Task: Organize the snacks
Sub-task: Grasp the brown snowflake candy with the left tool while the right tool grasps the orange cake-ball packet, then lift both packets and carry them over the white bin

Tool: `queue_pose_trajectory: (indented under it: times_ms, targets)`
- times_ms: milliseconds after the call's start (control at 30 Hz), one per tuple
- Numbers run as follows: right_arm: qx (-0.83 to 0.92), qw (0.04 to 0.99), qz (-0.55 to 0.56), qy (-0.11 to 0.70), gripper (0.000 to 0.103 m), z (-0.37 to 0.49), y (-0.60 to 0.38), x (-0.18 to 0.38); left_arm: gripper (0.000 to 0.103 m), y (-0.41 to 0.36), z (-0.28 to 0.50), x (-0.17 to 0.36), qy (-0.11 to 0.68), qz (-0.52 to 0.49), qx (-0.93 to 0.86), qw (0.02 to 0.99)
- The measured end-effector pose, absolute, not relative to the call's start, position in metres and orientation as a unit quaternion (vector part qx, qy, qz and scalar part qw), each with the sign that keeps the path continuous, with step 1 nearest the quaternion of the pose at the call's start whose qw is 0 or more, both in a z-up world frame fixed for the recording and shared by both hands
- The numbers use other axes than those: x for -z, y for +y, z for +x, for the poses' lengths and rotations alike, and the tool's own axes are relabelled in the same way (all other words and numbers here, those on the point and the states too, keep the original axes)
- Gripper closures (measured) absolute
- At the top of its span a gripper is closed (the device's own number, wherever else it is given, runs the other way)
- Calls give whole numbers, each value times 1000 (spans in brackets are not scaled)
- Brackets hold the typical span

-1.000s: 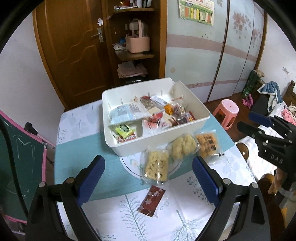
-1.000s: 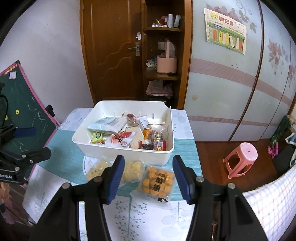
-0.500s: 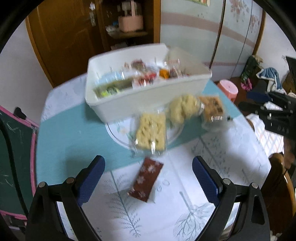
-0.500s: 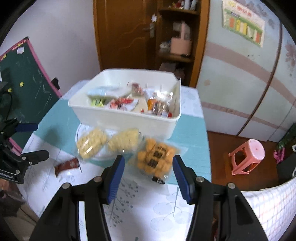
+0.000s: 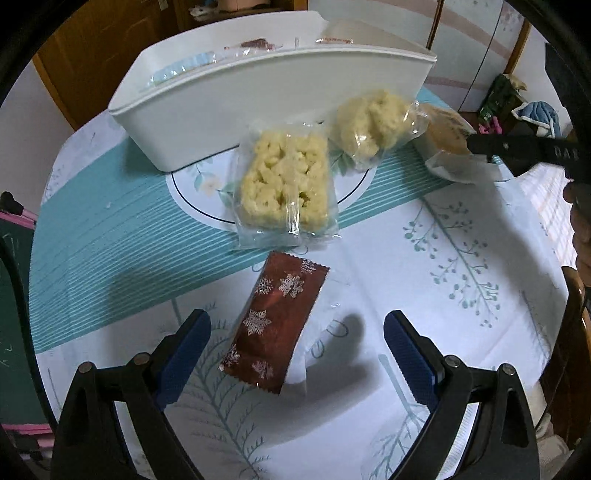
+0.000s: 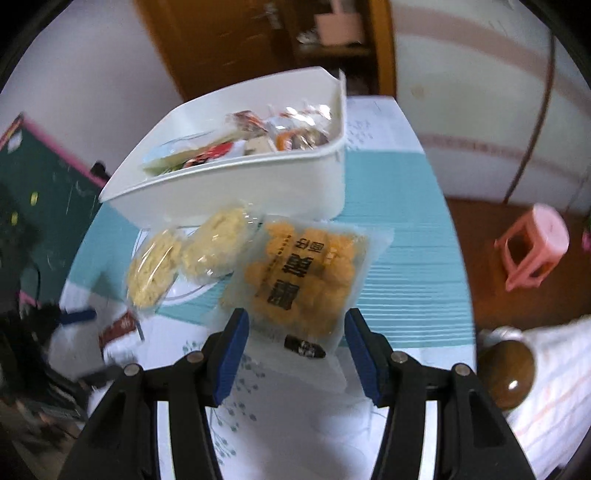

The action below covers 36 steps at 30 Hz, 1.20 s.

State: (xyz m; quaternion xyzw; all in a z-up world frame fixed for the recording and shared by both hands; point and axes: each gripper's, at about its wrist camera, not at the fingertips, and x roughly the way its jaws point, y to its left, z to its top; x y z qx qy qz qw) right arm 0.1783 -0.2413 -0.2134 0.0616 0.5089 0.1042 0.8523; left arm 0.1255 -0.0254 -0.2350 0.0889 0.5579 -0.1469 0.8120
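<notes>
Evidently the left gripper point(image 5: 297, 341), jaws spread wide and empty, straddles the brown snowflake-printed foil packet point(image 5: 273, 325), while the half-open, empty right gripper point(image 6: 297, 339) frames the clear orange-puff bag's point(image 6: 306, 280) near edge, whose slippery film could slide from the pads

We see a round table under a white leaf-print tablecloth point(image 5: 461, 266) with a teal striped band point(image 6: 402, 266). Behind it: brown wooden door point(image 6: 221, 40), open wooden shelf unit holding a pink basket point(image 6: 338, 26), pale panelled wall with pink stripe point(image 6: 480, 92). Brown floor, pink plastic stool point(image 6: 532, 247) on it. Green chalkboard with pink frame point(image 6: 48, 177) at the side. Dim, soft lighting.
</notes>
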Motion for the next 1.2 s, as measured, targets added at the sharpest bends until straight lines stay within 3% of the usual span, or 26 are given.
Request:
queue_pose_trajectory:
  times_ms: [267, 400, 600, 667, 800, 1067, 1100, 1200]
  targets:
    - [-71, 842, 139, 517, 33, 202, -241, 224, 15, -27, 133, 250, 567, 86, 141, 807]
    - [-62, 848, 79, 520, 23, 208, -217, 226, 15, -31, 134, 254, 564, 90, 142, 808]
    - [-63, 848, 24, 526, 19, 212, -200, 231, 18, -36, 137, 250, 564, 88, 141, 809]
    - [-65, 841, 17, 537, 19, 214, -198, 237, 23, -33, 136, 245, 561, 87, 141, 811]
    - [-64, 832, 12, 551, 17, 214, -195, 245, 46, -33, 135, 241, 554, 85, 142, 816]
    - [-54, 835, 0, 547, 24, 202, -191, 244, 65, -27, 129, 234, 548, 73, 142, 821]
    - [-53, 836, 5, 547, 25, 198, -193, 243, 73, -26, 128, 235, 547, 71, 142, 822]
    - [-53, 836, 21, 546, 26, 185, -198, 241, 74, -22, 122, 228, 539, 60, 144, 827]
